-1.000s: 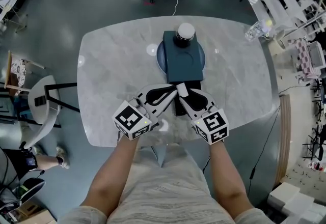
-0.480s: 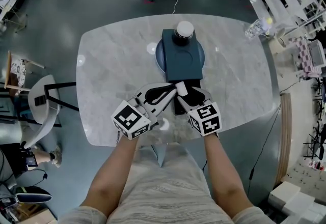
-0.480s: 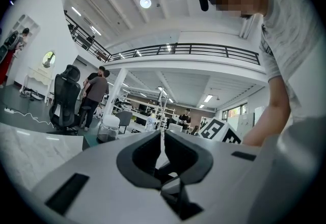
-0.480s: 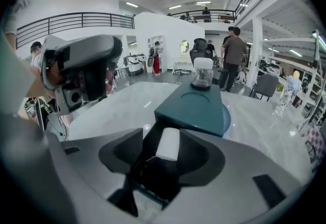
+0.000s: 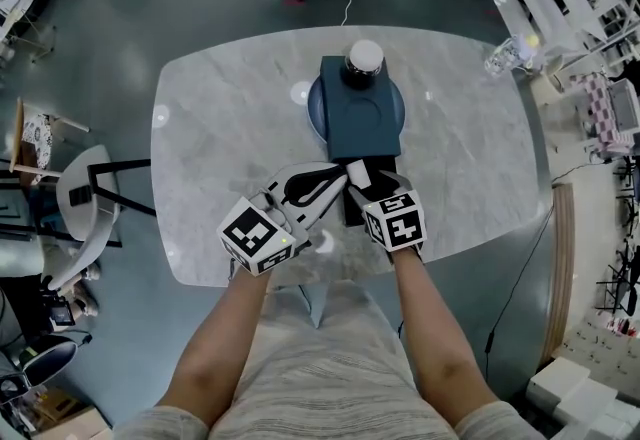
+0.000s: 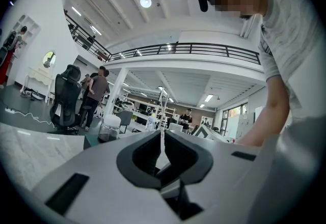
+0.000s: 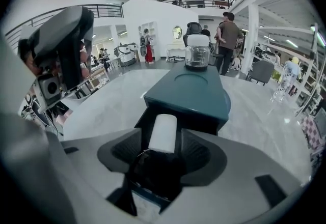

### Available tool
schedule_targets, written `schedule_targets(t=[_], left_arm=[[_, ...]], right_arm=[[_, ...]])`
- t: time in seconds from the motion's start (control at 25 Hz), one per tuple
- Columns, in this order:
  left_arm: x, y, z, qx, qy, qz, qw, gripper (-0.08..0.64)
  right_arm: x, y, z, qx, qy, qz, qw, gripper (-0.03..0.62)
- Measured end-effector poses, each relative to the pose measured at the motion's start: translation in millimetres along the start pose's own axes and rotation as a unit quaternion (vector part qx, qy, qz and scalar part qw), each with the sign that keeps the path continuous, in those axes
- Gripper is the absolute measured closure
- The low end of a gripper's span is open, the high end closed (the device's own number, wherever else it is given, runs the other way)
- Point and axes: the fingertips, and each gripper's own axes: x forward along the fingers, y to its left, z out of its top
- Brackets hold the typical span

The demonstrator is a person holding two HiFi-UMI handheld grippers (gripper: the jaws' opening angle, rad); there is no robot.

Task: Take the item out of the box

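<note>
A teal box [image 5: 360,123] stands mid-table with its black drawer [image 5: 351,214] pulled out toward me. In the drawer lies a white cylindrical item [image 7: 164,130], also visible from above [image 5: 357,171]. My right gripper [image 7: 162,142] tilts steeply down over the drawer. Its jaws have just been opening and stand open, with the white item between them and a gap on each side. My left gripper [image 5: 343,176] is level at the drawer's left rim, jaws shut. In the left gripper view [image 6: 162,149] only a thin pale sliver shows between them.
A glass jar with a white lid [image 5: 365,63] stands on the box's far end, and a round blue plate [image 5: 317,113] lies under the box. The marble table [image 5: 220,118] ends just in front of my hands. Chairs and people stand around the room.
My right gripper has sunk and tipped downward over the drawer, its marker cube shifting left in the head view. The left gripper has stayed put.
</note>
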Motion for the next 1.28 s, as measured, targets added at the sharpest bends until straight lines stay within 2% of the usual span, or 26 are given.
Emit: schedule_targets(t=[0.68, 0.84, 1.0, 1.28], left_arm=[[-3.9, -0.8, -0.8, -0.004, 0.001, -0.003, 1.0000, 0.526], [-5.5, -1.0, 0.3, -0.004, 0.001, -0.002, 1.0000, 0.526], [-6.4, -1.8, 2.2, -0.003, 0.001, -0.001, 1.0000, 0.526], [-9.2, -1.9, 7.0, 0.000, 0.000, 0.002, 1.0000, 0.526]], right_arm=[[23.6, -3.2, -10.7, 0.017, 0.062, -0.012, 0.998, 0.334], [26.7, -6.0, -14.7, 0.013, 0.077, -0.020, 0.997, 0.356], [26.4, -6.0, -14.1, 0.009, 0.080, -0.021, 0.997, 0.394], [18.3, -6.4, -11.5, 0.018, 0.069, -0.021, 0.997, 0.400]])
